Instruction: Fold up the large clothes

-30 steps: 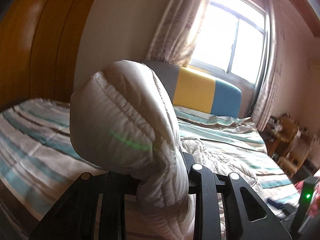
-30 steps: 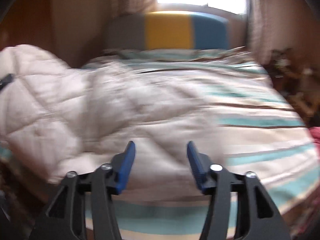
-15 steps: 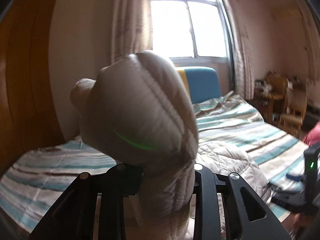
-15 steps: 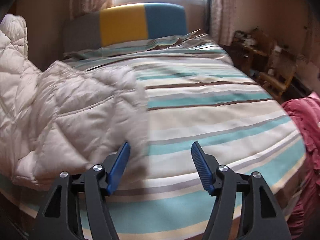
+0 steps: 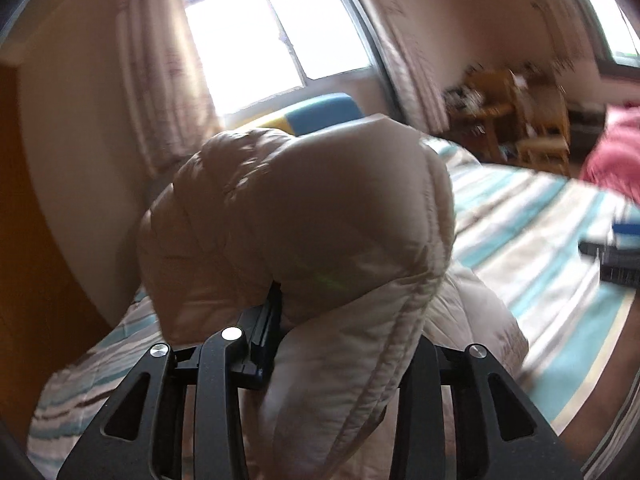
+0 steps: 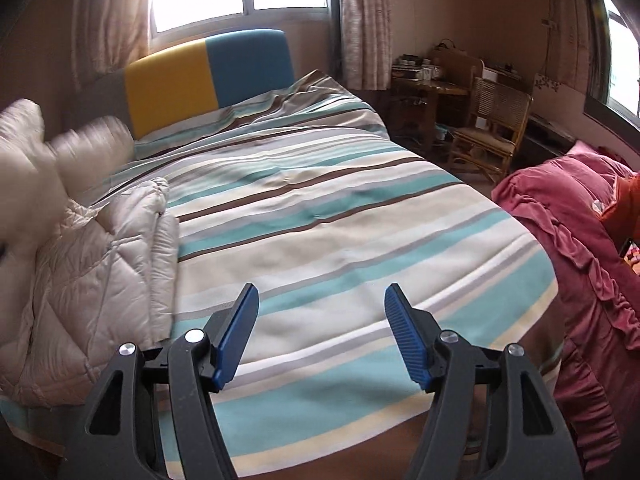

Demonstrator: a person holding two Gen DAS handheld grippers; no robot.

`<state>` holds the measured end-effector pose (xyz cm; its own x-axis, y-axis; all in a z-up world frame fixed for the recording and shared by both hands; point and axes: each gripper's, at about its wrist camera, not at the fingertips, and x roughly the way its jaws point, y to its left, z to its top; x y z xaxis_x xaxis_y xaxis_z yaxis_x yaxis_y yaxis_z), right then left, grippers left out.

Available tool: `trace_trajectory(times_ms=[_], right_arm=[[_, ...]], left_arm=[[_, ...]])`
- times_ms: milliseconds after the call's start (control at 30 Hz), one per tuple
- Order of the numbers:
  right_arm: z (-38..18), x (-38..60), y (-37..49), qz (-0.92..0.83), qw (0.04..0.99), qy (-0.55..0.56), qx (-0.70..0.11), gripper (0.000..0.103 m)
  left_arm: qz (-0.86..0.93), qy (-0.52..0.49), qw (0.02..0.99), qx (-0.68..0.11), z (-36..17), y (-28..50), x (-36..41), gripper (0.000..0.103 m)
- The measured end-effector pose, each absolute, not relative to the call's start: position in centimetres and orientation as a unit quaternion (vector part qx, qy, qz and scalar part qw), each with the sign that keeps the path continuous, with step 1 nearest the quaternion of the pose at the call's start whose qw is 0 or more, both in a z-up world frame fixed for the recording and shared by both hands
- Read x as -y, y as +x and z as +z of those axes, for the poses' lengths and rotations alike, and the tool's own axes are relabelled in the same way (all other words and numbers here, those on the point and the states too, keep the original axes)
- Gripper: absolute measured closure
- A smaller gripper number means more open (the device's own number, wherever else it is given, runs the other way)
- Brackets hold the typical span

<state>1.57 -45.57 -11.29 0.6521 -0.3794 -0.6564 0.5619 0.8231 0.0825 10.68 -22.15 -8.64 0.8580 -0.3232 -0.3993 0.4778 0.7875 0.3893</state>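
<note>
A cream quilted puffer jacket (image 5: 312, 216) fills the left wrist view. My left gripper (image 5: 340, 320) is shut on a thick fold of it and holds it up above the striped bed (image 5: 532, 216). The fingertips are hidden in the fabric. In the right wrist view the jacket (image 6: 92, 264) lies bunched on the bed's left side, with its raised part blurred at the far left. My right gripper (image 6: 322, 320) is open and empty over the bed's near edge (image 6: 360, 364), to the right of the jacket.
A striped cover lies on the bed, with a yellow and blue headboard (image 6: 208, 64) under the window. A red ruffled bedspread (image 6: 580, 264) lies at the right. A wicker chair (image 6: 492, 128) and a cluttered wooden table (image 6: 424, 80) stand in the far right corner.
My left gripper has swung right with the jacket fold in it. My right gripper has moved right, away from the jacket, and stays open.
</note>
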Motion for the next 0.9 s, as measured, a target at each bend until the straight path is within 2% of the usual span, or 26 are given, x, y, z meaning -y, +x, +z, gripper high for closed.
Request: trace_trajectory(times_ms=[100,200,367,600,667,800,900], right_arm=[[-11.4,46.3,1.4,-0.27,0.894,0.146,-0.326,0.037],[-11.1,46.2,1.3,-0.261,0.896,0.156,-0.323,0.037],[-9.5,44.6,1.7,-0.215,0.916,0.146,-0.304,0.037],[-8.2,42.6,2.6,-0.187,0.926,0.137,-0.297,0.036],[-7.6,42.1,3.0,-0.177,0.931,0.13,-0.292,0.036],[-4.8,40.6,4.7,-0.143,0.944,0.122,-0.273,0.036],[-1.9,38.8,6.7,-0.108,0.956,0.11,-0.25,0.036]], left_arm=[[-0.232,0.277,0.918,-0.165,-10.8,10.7,24.0,0.06],[-0.255,0.298,0.905,-0.166,-12.9,10.5,24.7,0.048],[-0.321,0.263,0.893,-0.175,-12.4,9.9,23.5,0.022],[-0.343,0.112,0.912,-0.195,-7.8,9.7,17.0,0.021],[-0.312,0.058,0.928,-0.195,-6.6,10.4,13.6,0.014],[-0.189,-0.026,0.961,-0.202,-5.8,14.3,7.3,0.014],[-0.081,-0.109,0.96,-0.244,-6.4,19.8,2.5,0.015]])
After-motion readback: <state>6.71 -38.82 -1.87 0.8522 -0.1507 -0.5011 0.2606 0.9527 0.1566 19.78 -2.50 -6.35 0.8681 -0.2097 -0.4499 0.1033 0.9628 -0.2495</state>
